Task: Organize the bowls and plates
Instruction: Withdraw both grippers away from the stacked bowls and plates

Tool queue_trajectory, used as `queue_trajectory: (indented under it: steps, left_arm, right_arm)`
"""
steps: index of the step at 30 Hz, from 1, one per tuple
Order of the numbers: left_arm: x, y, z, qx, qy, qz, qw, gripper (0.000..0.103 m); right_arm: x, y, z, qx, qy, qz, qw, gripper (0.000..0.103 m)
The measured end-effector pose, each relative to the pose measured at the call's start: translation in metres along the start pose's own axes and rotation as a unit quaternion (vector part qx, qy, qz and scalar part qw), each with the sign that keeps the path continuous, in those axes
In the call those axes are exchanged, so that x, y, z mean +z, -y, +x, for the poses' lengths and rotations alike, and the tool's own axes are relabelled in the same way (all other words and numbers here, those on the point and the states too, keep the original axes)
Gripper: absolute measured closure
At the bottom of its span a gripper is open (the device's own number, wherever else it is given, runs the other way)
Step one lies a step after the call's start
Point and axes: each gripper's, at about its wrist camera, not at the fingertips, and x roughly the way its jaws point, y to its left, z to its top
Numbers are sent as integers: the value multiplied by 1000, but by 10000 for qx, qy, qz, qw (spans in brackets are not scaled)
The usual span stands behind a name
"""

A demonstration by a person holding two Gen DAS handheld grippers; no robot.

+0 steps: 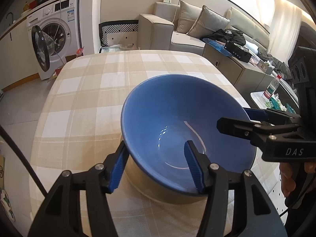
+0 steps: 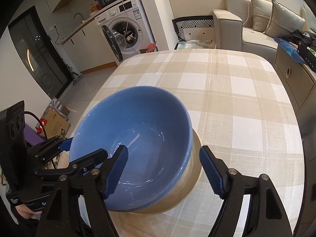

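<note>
A big bowl (image 1: 177, 122), blue inside and beige outside, stands on the checked tablecloth (image 1: 88, 98) near the table's front edge; it also shows in the right wrist view (image 2: 142, 130). My left gripper (image 1: 156, 165) is open, its jaws straddling the bowl's near rim, one pad outside and one inside. My right gripper (image 2: 164, 169) is open and straddles the rim on the other side, one pad inside, one outside. Each gripper shows in the other's view, the right one (image 1: 250, 122) and the left one (image 2: 65, 150), both at the rim.
A washing machine (image 1: 53, 31) with its door open stands past the table at the far left. A grey sofa (image 1: 177, 31) with cushions is behind the table. A low cabinet (image 1: 243, 67) with clutter and a water bottle (image 1: 272, 86) are to the right.
</note>
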Motion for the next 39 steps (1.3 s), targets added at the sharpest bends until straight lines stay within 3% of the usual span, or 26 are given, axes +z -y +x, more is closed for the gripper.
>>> queue_trajectory:
  steps: [1, 3, 7, 8, 23, 32, 39]
  left_arm:
    - [-1, 0, -2, -9, 33, -4, 10000, 40]
    - [-2, -1, -5, -47, 103, -36, 9999, 11]
    - [-6, 1, -13, -77, 281, 33, 9996, 6]
    - [-7, 1, -15, -99, 335, 34, 9994, 0]
    - [-32, -14, -48, 44, 1098, -197, 9937, 0]
    - [-62, -14, -59, 401, 1456, -72, 9885, 0]
    - [-89, -2, -74, 558, 1874, 142, 9806, 0]
  right_arm:
    - [0, 1, -1, 0, 29, 19, 10000, 19]
    - [-2, 2, -5, 27, 91, 35, 9999, 15]
    - [-8, 1, -12, 85, 251, -112, 9996, 10]
    - [-10, 0, -14, 104, 318, -168, 9993, 3]
    - [-40, -13, -42, 386, 1250, -643, 9893, 0]
    - [-73, -22, -59, 364, 1863, -937, 9773, 0]
    - [-101, -19, -72, 364, 2118, -757, 9737, 0]
